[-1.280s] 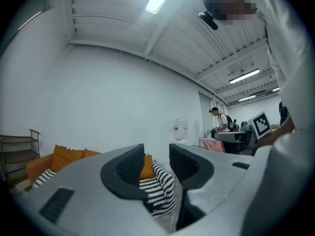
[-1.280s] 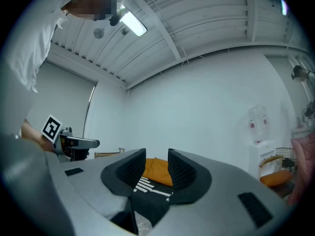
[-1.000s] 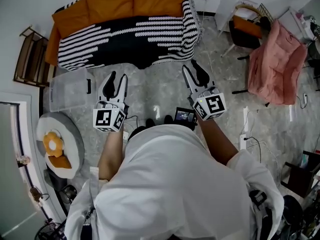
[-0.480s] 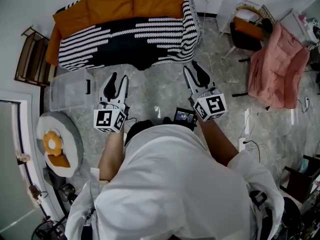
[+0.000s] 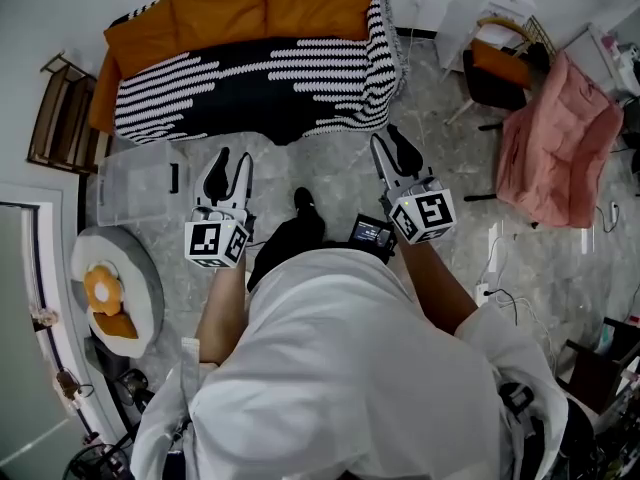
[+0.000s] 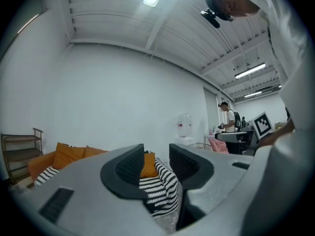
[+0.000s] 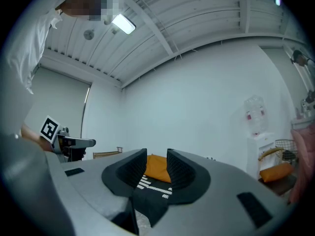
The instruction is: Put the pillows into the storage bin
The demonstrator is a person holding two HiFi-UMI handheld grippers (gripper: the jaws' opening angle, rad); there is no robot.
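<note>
Sofa [image 5: 250, 78] in a striped cover spans the far floor, orange pillows [image 5: 265, 3] lined along its back. Clear storage bin [image 5: 140, 178] sits near its left end. Left claw [image 5: 231, 158] and right claw [image 5: 388, 138], half-open and empty, point sofaward, likely readied for grabbing.

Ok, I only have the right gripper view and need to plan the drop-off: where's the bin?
Observer: The clear bin sits on the floor, just left of the left gripper, near the sofa's left end.
Operator: Anything in it?
Observer: It looks empty.
Operator: Is the left gripper holding something?
Observer: No, its jaws are apart with nothing between them.
</note>
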